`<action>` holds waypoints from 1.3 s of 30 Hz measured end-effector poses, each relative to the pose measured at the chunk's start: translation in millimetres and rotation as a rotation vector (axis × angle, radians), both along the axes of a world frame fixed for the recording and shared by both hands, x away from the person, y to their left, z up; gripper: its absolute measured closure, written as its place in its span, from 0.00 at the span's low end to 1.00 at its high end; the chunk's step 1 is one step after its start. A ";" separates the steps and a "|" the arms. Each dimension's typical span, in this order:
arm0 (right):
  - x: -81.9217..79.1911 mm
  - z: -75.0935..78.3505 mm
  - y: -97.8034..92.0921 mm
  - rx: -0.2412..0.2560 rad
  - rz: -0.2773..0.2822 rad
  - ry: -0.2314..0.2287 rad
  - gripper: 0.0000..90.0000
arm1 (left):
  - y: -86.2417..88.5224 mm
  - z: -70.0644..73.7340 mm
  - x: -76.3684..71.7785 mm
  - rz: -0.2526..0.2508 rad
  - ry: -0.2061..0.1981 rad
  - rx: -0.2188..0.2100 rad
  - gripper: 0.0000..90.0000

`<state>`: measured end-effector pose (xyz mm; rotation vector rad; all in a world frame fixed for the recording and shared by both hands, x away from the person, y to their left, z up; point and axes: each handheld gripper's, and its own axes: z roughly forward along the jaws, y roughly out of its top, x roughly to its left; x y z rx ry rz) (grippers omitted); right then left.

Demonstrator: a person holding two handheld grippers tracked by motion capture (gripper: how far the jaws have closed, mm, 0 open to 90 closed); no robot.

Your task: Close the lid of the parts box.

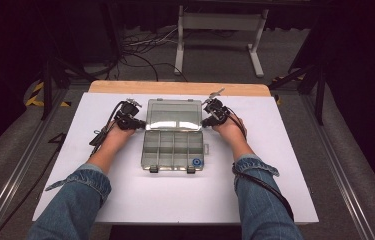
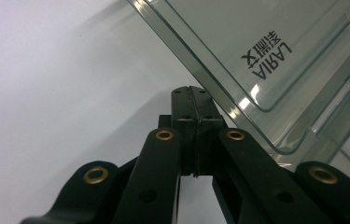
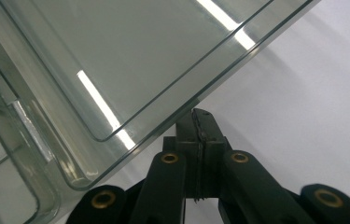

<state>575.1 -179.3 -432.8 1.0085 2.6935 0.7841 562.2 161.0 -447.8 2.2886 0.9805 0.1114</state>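
A clear plastic compartment box (image 1: 172,150) lies in the middle of the white table with its lid (image 1: 174,115) swung open toward the far side. A small blue round thing (image 1: 196,161) sits in the box's near right compartment. My left gripper (image 1: 137,121) is at the lid's left edge and my right gripper (image 1: 206,120) at its right edge. In the left gripper view the left gripper (image 2: 191,91) is shut with its tip against the rim of the lid (image 2: 256,56), which bears printed lettering. The right gripper (image 3: 199,114) is likewise shut, its tip touching the lid's (image 3: 130,60) edge.
The white tabletop (image 1: 275,165) has bare room on both sides of the box and in front. A wooden strip (image 1: 175,88) runs along its far edge. Beyond it are floor cables (image 1: 140,55) and a white stand (image 1: 220,35). Two dark latches (image 1: 153,170) sit on the box's near side.
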 end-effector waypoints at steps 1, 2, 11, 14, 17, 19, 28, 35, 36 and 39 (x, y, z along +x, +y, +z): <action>0.1 0.0 0.6 0.000 -0.004 0.000 1.00 | -0.1 0.1 0.3 -0.002 -0.001 0.002 0.99; 0.1 0.0 1.1 0.001 -0.008 0.000 1.00 | -0.3 0.2 0.4 -0.001 -0.002 0.003 0.99; -0.7 1.7 -0.3 0.009 -0.008 -0.025 1.00 | -0.7 1.2 -0.4 0.011 -0.007 0.004 0.99; -0.9 5.1 -1.8 0.015 -0.017 -0.036 1.00 | -0.6 2.3 -0.5 0.010 -0.018 0.003 0.99; -0.4 8.0 -2.7 0.017 -0.013 -0.043 1.00 | -0.5 4.6 -1.2 0.016 -0.035 -0.001 0.99; -0.3 10.5 -3.0 0.024 -0.024 -0.049 1.00 | -0.5 5.2 -1.6 0.020 -0.037 -0.002 0.99; -1.5 23.5 -6.0 0.062 -0.030 -0.099 1.00 | 2.5 13.7 -4.0 0.030 -0.072 -0.037 0.99; -5.4 34.4 -7.1 0.079 -0.022 -0.140 1.00 | 4.7 22.2 -7.0 0.030 -0.104 -0.054 0.99; -6.1 36.6 -7.4 0.086 -0.019 -0.147 1.00 | 5.1 22.9 -7.1 0.032 -0.112 -0.057 0.99; -7.8 40.5 -8.1 0.095 -0.017 -0.158 1.00 | 6.0 25.8 -8.6 0.031 -0.114 -0.069 0.99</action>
